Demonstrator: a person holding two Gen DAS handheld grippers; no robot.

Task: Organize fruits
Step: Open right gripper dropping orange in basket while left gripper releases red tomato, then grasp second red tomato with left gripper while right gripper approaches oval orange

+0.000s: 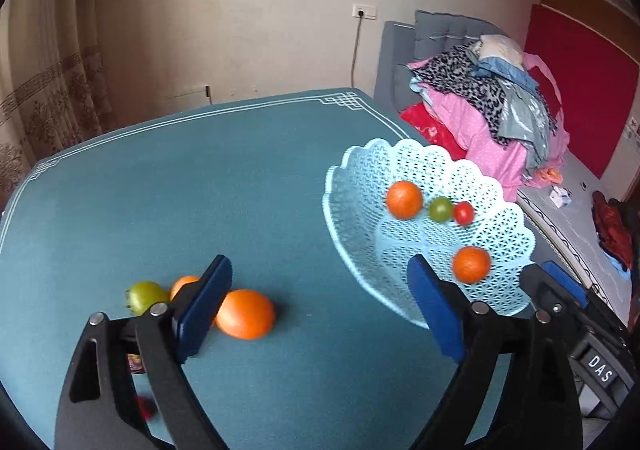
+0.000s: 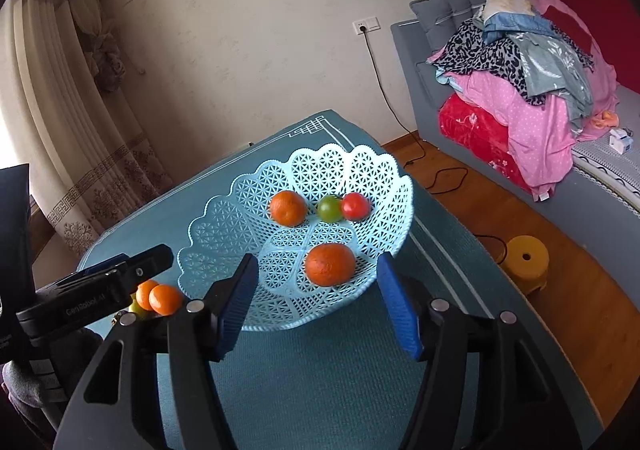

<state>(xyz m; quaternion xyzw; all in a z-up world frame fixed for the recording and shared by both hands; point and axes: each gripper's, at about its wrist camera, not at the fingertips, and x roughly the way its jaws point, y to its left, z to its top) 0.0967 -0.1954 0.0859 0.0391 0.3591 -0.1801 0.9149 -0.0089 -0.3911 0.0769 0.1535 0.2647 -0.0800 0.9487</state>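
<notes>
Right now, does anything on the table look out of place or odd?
Yes. Three fruits lie loose on the teal tablecloth, outside the basket: a large orange, a smaller orange and a green tomato. Four others already sit inside. Nothing looks spilled or damaged.

My left gripper (image 1: 320, 306) gapes wide over the teal table (image 1: 200, 190), gripping nothing. Lower left lie an orange (image 1: 246, 314), a green fruit (image 1: 146, 296) and, half hidden, perhaps another orange (image 1: 182, 284). The basket (image 1: 360, 178) at right holds four fruits.

Small orange (image 1: 182, 284) half hidden behind left tool's finger (image 1: 202, 306) — red blur (image 1: 145, 407) below it unreadable; green fruit (image 2: 136, 306) mostly covered in right view.
</notes>
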